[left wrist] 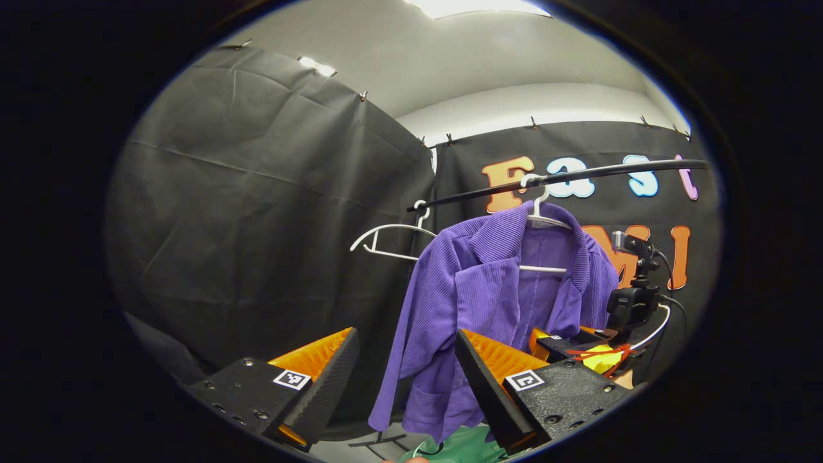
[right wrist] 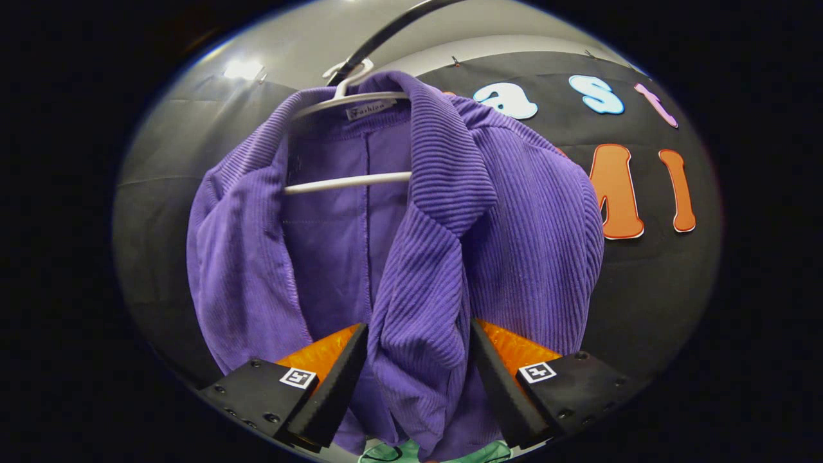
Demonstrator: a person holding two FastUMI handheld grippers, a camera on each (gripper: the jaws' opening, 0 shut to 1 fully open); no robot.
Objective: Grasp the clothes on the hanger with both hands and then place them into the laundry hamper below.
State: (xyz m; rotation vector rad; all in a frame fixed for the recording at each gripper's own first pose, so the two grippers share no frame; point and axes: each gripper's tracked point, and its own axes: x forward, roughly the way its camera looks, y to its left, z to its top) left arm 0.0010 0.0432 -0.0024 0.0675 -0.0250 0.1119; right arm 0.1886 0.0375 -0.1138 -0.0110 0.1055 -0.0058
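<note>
We see a purple ribbed cloth jacket (right wrist: 450, 212), its outer face a soft, matt corduroy-like weave of fine raised cords, while its inner back panel looks flatter and smoother. It hangs on a white, smooth plastic hanger (right wrist: 347, 183) with a slight sheen; a second bare white plastic hanger (left wrist: 386, 241) looks the same. We take the thin black rail (left wrist: 578, 175) for smooth metal or plastic, faintly glossy. The black booth wall cloth (left wrist: 257, 212) is matt, creased and wrinkled. Beneath the jacket we see a green fabric hamper (left wrist: 460, 450), seemingly soft with a faint sheen. The ceiling (left wrist: 450, 58) looks smooth and matt
</note>
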